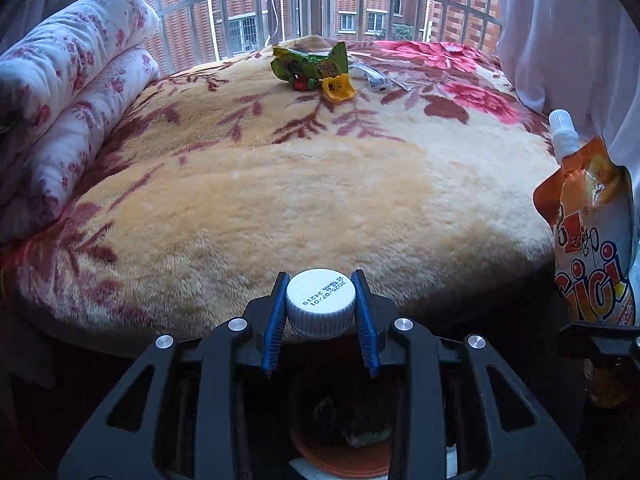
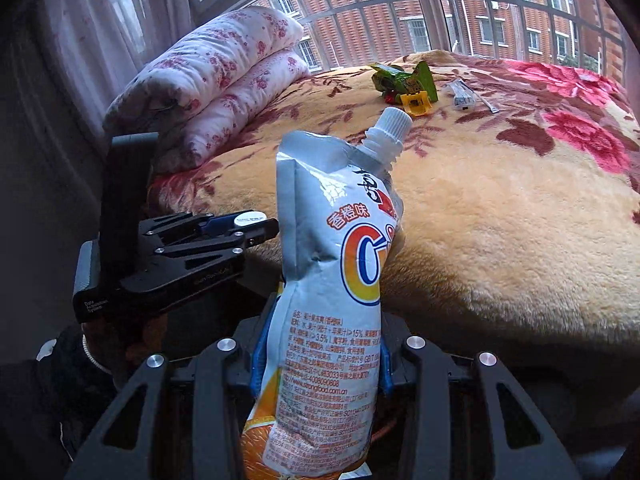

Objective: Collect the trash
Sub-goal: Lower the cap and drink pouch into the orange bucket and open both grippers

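Below bedside, perhaps bin.

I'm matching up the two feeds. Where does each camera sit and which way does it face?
Left wrist: on the left gripper, looking across the bed to the window; its jaws grip a white-capped bottle.
Right wrist: on the right gripper, same direction; it holds the drink pouch.
Shared: green wrapper, folded quilt.

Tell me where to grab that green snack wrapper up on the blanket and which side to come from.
Grip the green snack wrapper by its upturned corner at the right end, which stands clear of the blanket. Probably come from above and the near side: the yellow piece sits against its front right, and small white packets lie just right.
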A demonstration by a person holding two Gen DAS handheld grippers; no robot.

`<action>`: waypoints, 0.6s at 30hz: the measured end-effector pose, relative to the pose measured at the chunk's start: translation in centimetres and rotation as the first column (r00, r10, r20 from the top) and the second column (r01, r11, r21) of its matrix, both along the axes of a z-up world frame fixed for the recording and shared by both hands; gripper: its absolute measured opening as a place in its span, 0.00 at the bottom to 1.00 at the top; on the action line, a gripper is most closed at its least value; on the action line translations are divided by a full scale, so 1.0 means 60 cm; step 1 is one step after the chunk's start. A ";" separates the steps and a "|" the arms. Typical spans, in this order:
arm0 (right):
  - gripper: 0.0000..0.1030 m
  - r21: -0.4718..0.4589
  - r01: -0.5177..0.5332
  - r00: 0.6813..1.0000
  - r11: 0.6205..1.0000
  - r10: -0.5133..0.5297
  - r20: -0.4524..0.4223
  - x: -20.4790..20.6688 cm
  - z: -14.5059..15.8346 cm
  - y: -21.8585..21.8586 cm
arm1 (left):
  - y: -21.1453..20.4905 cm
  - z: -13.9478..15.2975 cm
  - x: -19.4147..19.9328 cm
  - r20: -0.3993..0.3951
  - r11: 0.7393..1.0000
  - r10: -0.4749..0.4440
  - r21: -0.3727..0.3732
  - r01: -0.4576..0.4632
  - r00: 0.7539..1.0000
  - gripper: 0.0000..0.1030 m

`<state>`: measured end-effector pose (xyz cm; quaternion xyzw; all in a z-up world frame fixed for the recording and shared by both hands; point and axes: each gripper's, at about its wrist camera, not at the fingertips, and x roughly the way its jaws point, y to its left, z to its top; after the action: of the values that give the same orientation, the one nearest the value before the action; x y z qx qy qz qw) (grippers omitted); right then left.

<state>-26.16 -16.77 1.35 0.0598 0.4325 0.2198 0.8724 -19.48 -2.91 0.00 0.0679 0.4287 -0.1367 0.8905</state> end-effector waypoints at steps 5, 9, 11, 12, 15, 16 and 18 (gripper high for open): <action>0.40 -0.013 -0.027 0.999 1.000 0.026 -0.028 -0.033 -0.025 0.013 | 0.001 -0.033 -0.046 -0.032 1.000 -0.026 0.014 0.027 0.999 0.30; 0.40 -0.028 -0.035 0.998 0.999 0.033 -0.062 -0.047 -0.053 0.019 | 0.001 -0.067 -0.064 -0.078 0.999 -0.029 0.037 0.032 0.996 0.30; 0.40 -0.044 -0.038 0.996 0.998 0.035 -0.077 -0.051 -0.065 0.020 | 0.002 -0.084 -0.071 -0.099 0.998 -0.028 0.050 0.033 0.995 0.30; 0.40 -0.047 -0.041 0.996 0.998 0.037 -0.087 -0.052 -0.073 0.021 | 0.002 -0.092 -0.073 -0.109 0.998 -0.028 0.057 0.035 0.994 0.30; 0.40 -0.062 -0.048 0.993 0.997 0.041 -0.109 -0.053 -0.091 0.022 | 0.002 -0.115 -0.078 -0.140 0.996 -0.028 0.079 0.039 0.990 0.30; 0.40 -0.075 -0.055 0.992 0.996 0.046 -0.118 -0.054 -0.099 0.024 | 0.002 -0.123 -0.080 -0.154 0.996 -0.030 0.084 0.043 0.988 0.30; 0.40 -0.090 -0.068 0.989 0.994 0.056 -0.137 -0.055 -0.114 0.028 | 0.002 -0.141 -0.080 -0.185 0.994 -0.030 0.093 0.048 0.982 0.30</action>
<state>-29.46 -15.10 -5.51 0.0196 0.5019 0.2215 0.8358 -24.28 -2.80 -8.48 0.1068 0.5136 -0.1390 0.8399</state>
